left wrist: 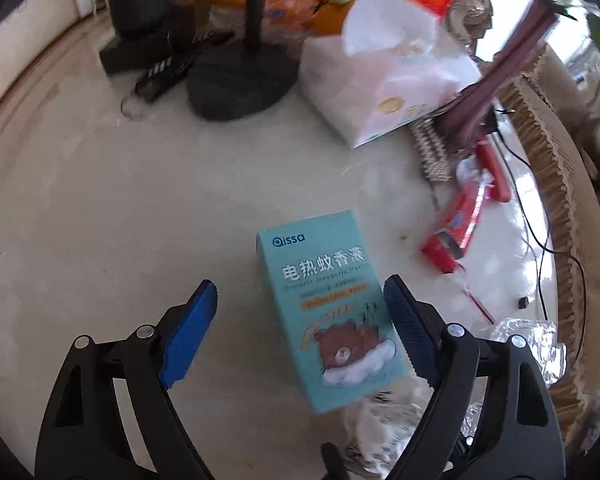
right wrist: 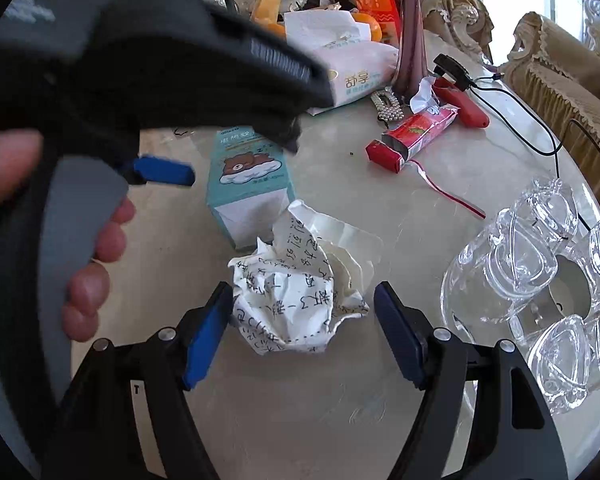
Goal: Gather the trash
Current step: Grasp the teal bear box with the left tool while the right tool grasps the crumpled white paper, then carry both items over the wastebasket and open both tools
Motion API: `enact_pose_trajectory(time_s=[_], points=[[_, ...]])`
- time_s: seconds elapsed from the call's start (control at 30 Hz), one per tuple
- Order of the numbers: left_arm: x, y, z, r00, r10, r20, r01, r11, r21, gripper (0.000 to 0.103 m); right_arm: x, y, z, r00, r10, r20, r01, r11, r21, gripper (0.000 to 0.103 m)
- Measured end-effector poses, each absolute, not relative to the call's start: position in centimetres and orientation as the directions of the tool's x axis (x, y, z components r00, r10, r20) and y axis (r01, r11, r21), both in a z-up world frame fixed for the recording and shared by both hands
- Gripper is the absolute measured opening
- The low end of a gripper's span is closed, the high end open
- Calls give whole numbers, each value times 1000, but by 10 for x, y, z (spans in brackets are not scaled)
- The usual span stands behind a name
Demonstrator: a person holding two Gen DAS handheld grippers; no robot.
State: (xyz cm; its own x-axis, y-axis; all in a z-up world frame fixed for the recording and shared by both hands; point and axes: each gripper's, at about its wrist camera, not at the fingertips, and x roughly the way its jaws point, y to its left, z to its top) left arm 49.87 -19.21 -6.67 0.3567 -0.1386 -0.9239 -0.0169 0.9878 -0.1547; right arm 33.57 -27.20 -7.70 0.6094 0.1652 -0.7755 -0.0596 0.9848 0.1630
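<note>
A teal mosquito-liquid box with a bear picture lies flat on the pale marble table. My left gripper is open, its jaws on either side of the box, the right pad close to its edge. The box also shows in the right wrist view. A crumpled sheet of written paper lies just below it. My right gripper is open around the paper, the left pad touching it. A red wrapper lies further right; it also shows in the left wrist view.
A tissue pack, a black lamp base, a purple vase, a red tool with black cables, and oranges stand at the back. A glass tray with cups sits right. The left hand and gripper body fill the upper left.
</note>
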Motion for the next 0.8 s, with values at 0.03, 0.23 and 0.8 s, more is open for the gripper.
enact_pose_trajectory(time_s=[0.03,0.23,0.8], points=[[502,-187,-74,328,-135,-935,-35,987,-155,83,339,-272,-77,609,161,-777,-57,985,160,70],[500,-177,-83,364,-87,-927,49,996,-74,79,341,-273,-78,609,146,-779,-49,988,147,68],[358,-92,-52,476,-234,-848,294,951,-97,47,257,-253,-47,644,224,-732,-100,973,210,48]])
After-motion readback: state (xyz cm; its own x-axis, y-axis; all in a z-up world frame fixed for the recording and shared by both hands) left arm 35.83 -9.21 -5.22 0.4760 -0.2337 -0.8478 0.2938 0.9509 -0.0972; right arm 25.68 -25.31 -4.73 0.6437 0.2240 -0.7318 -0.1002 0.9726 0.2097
